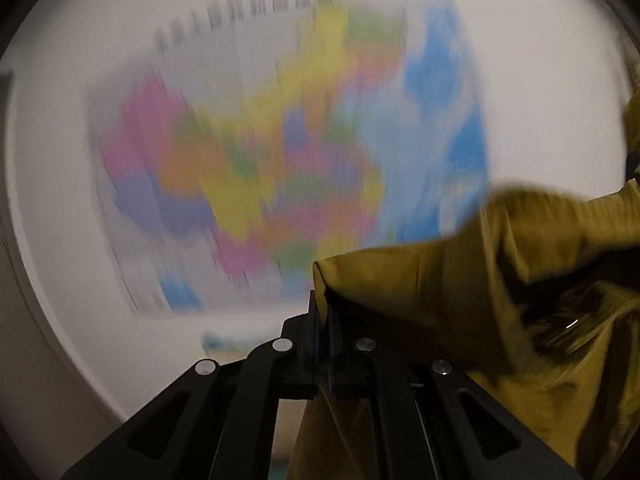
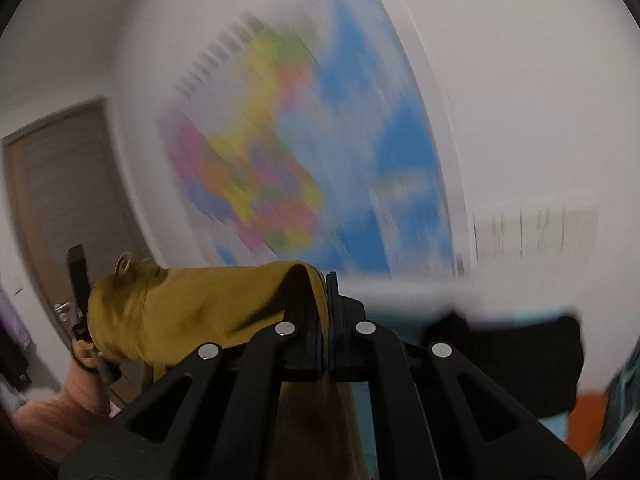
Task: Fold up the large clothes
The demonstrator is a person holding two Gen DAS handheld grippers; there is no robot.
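Left wrist view:
Left gripper [image 1: 323, 312]: jaws pressed together, clamped on an edge of the mustard-yellow garment [image 1: 460, 300].
Garment: bunched up over the jaw tips, spreading off to the right and hanging down below the gripper, held up in the air.
Background: big colourful wall map [image 1: 280, 140] on a white wall [image 1: 552, 60], all badly motion-blurred, pinks, yellows, oranges, blue at the right.

Right wrist view:
Right gripper [image 2: 323, 292]: jaws closed tight on another fold of the mustard-yellow garment [image 2: 192, 304], cloth draped over the left jaw and dropping down between the linkage arms.
Other end of the cloth: stretched across to the left gripper [image 2: 78, 280], seen at the far left, person's hand [image 2: 86, 356] wrapped around its handle below.
Background: same blurry wall map [image 2: 300, 152], a brown door [image 2: 68, 200] at left, something dark [image 2: 520, 344] low right, too smeared to tell what.
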